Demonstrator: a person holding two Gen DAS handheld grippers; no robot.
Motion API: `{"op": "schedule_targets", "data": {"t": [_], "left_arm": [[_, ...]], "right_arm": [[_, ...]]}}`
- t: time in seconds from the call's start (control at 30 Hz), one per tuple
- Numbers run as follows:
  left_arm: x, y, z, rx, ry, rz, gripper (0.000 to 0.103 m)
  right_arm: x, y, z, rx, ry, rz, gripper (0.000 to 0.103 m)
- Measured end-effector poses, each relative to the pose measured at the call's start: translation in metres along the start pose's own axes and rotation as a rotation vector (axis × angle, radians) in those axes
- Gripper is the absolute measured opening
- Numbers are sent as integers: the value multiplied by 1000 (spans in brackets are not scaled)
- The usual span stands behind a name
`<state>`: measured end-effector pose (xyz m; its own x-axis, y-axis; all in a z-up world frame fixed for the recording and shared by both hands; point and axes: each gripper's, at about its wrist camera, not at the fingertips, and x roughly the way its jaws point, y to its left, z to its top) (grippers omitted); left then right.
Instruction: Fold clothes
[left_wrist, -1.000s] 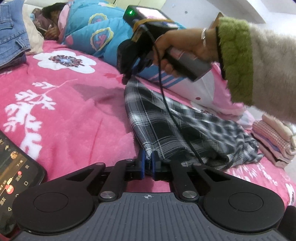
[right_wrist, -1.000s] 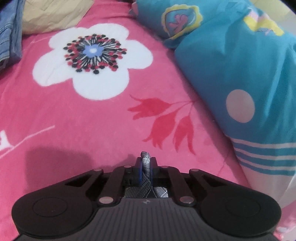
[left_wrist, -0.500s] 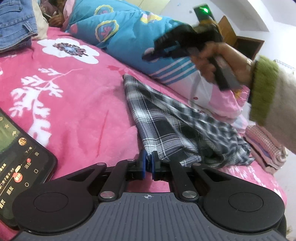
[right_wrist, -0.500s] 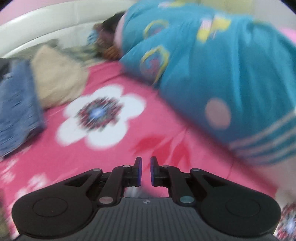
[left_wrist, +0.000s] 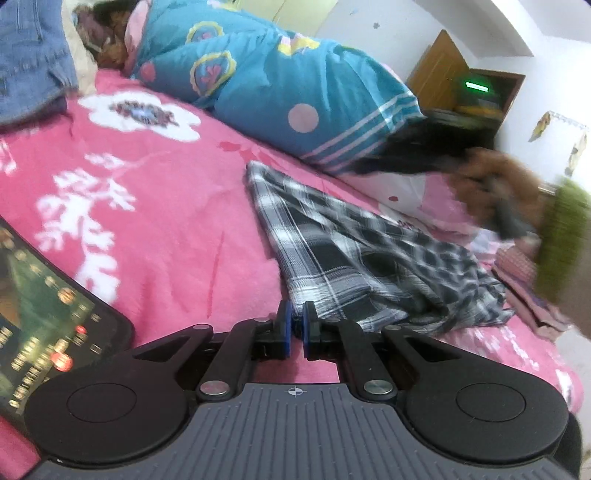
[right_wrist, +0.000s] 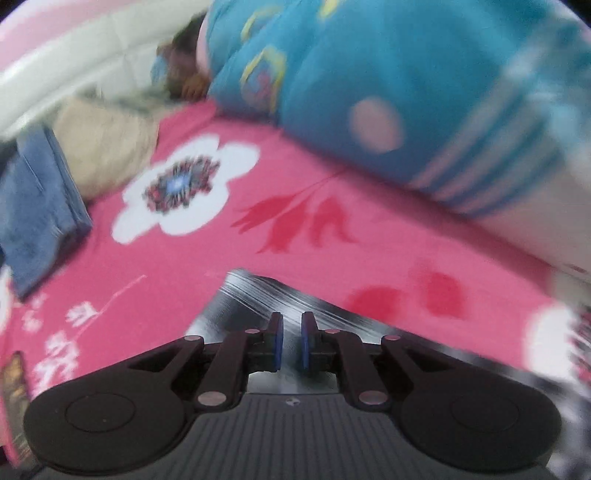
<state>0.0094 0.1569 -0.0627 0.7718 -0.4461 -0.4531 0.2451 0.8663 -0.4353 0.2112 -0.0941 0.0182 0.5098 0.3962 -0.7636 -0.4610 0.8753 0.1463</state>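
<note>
Fingers apparently pinch plaid garment's near corner.

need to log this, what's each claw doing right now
left claw: shut on the plaid shirt corner
right claw: open, holding nothing, above the shirt

A home bedroom: a bed under a fleecy pink blanket with white flowers; a blue patterned quilt; a white padded headboard; a wooden cabinet by white walls.

Left gripper jaws at plaid garment's corner.
</note>
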Motion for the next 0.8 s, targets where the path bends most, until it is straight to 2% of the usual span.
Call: {"op": "schedule_targets", "data": {"t": [0.13,0.17,0.27,0.37,0.43,0.5,0.57,0.67,0.77,0.8], "left_arm": [[-10,-4,4,38,-42,71,4],[-12,-4,6,43,-53,87,5],[-25,-11,9,49,-110,87,5],[-29,-33,14,116,-134,59,7],[-18,-52,18,171,-121,31,9],[3,-69,23,215,-75,0,11],[28,-76,23,265,-19,17,12],[65,-88,24,338,64,43,12],[71,-72,17,293,83,25,12],[73,-67,14,278,90,19,12]], "right_arm": [[-83,-32,-33,41,-71,11,11],[-92,-32,-46,31,-76,17,11],[-98,-22,-80,-18,-91,41,11],[-91,-8,-111,-67,-122,65,11],[-79,-3,-130,-60,-137,90,11],[-64,0,-148,-57,-124,96,11],[-55,7,-165,-83,-119,73,11],[-74,12,-173,-128,-218,38,11],[-102,-12,-175,-45,-340,-47,11],[-105,-23,-178,-5,-349,-83,11]]}}
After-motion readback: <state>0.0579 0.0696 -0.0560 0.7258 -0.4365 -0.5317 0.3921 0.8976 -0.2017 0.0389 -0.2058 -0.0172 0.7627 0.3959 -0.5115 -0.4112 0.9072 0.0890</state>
